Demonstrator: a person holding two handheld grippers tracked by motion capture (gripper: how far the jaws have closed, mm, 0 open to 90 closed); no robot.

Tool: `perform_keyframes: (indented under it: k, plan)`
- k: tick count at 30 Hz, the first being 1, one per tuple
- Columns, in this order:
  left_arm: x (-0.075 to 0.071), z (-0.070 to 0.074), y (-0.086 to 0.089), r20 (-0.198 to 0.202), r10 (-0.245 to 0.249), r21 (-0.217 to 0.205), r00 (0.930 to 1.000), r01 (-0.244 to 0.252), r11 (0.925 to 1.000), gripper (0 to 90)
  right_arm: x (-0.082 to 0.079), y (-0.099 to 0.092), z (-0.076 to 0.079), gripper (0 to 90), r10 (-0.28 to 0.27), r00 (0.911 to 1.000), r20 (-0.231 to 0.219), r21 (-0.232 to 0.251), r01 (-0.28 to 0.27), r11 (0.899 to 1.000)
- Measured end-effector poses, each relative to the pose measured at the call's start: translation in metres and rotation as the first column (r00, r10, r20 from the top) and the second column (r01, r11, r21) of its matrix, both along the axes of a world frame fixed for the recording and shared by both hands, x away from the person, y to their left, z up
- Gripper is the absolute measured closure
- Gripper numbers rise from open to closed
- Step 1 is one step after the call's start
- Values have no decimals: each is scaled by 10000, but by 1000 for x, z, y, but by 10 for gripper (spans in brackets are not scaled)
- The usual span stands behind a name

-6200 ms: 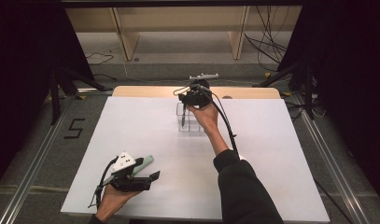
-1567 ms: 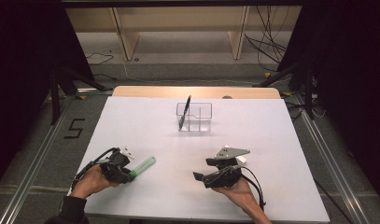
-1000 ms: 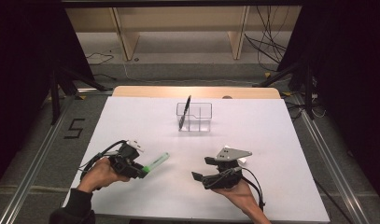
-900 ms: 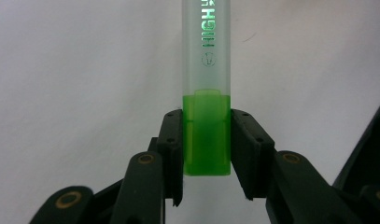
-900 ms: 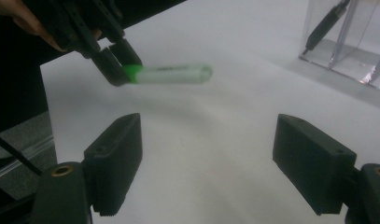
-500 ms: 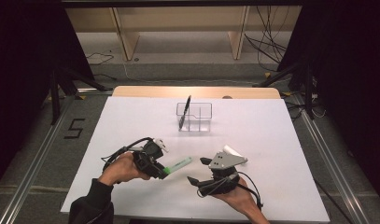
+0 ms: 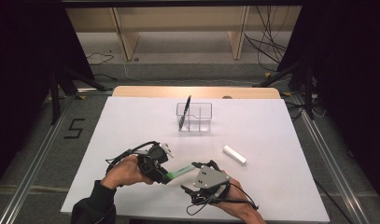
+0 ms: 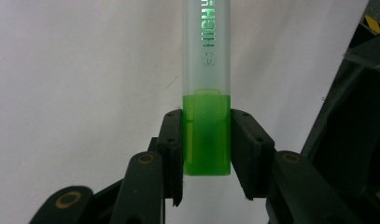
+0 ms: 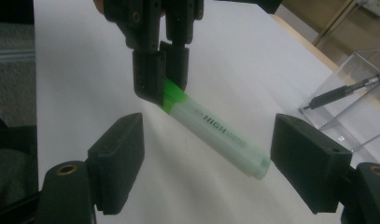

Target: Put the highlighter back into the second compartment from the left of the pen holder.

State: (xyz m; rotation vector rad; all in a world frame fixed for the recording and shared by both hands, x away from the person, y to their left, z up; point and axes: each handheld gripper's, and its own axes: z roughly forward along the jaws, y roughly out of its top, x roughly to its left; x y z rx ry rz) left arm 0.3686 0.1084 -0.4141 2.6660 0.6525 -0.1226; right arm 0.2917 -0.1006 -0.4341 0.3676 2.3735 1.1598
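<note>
Between black pads [image 8: 172, 140], frosted green highlighter [image 8: 207, 93]

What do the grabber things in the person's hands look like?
Both are black. The left gripper has two blocky black jaws with small brass-coloured rivets and a looping black cable. The right gripper carries a grey three-cornered plate on top and trails black cable too. The left arm wears a dark sleeve.

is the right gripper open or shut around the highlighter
Open. The right gripper has its fingers standing wide apart of the green highlighter, which the left gripper clamps.
</note>
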Motion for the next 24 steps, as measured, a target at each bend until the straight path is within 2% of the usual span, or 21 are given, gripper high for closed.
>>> perform_keyframes:
  k: [2,5,9,11,15,16,17,18,19,20,24]
  plan:
    - [-2,1,-2,10,-92,25,10000,92,10000,665,-3,3,-3,275,66,9997,256,-279,-59,9996]
    - [-4,0,-5,-54,-200,81,9998,201,9998,665,-8,10,-7,289,223,9953,938,-920,-136,9957]
    - [-5,-1,-7,-113,-284,125,9995,286,9995,666,-15,18,-15,324,372,9812,1893,-1798,-26,9837]
    - [-6,1,-8,-104,-327,113,9994,328,9994,665,-18,21,-20,346,491,9697,2391,-2295,73,9733]
    - [-8,1,-11,-162,-382,116,9991,383,9992,665,-23,27,-27,390,552,9439,3256,-2781,398,9597]
    - [-9,0,-11,-205,-387,127,9990,389,9992,665,-24,27,-27,404,846,9334,3489,-3139,313,9490]
    - [-9,0,-12,-181,-432,127,9989,435,9990,665,-26,29,-29,421,833,9271,3655,-3230,423,9455]
    - [-9,0,-13,-241,-490,141,9985,494,9987,665,-27,30,-30,431,930,9161,3900,-3401,495,9391]
    - [-9,-1,-14,-209,-500,141,9985,503,9986,665,-29,32,-32,440,818,9103,4058,-3472,708,9351]
    - [-10,-1,-15,-249,-546,144,9982,550,9984,665,-29,33,-32,448,1146,9003,4199,-3775,584,9242]
    - [-11,-1,-17,-201,-546,83,9983,548,9985,665,-30,36,-37,485,1364,8895,4361,-4148,642,9077]
